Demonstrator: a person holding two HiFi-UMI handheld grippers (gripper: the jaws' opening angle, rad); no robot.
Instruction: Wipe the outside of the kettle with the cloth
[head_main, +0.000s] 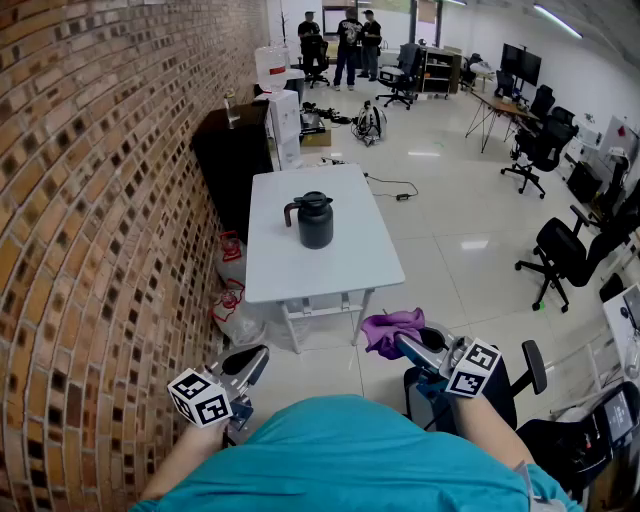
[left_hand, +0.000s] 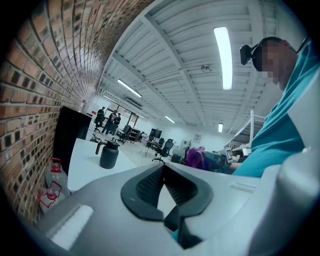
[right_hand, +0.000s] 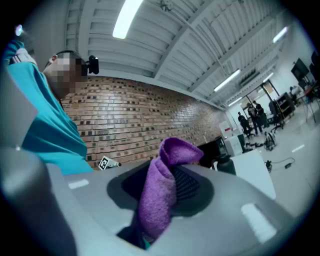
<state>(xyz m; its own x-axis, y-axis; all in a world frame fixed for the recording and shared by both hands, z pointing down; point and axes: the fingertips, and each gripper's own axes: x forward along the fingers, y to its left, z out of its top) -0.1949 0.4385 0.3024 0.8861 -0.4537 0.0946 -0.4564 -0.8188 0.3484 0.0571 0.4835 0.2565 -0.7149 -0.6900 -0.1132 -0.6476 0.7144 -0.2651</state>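
Brick wall (head_main: 90, 200) runs along the left of my left gripper (head_main: 252, 360). White table (head_main: 300, 275) sits well ahead of both grippers, w/ the black kettle (head_main: 315, 220) upright on it, untouched. Left gripper is closed on nothing. My right gripper (head_main: 405, 345) is clamped on the purple cloth (head_main: 388, 328), which bunches up btwn and past its jaws.

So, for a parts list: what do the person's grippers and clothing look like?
The left gripper and right gripper both have light-grey moulded bodies, black ribbed pads, and each a white cube with black square markers. The person wears a teal shirt.
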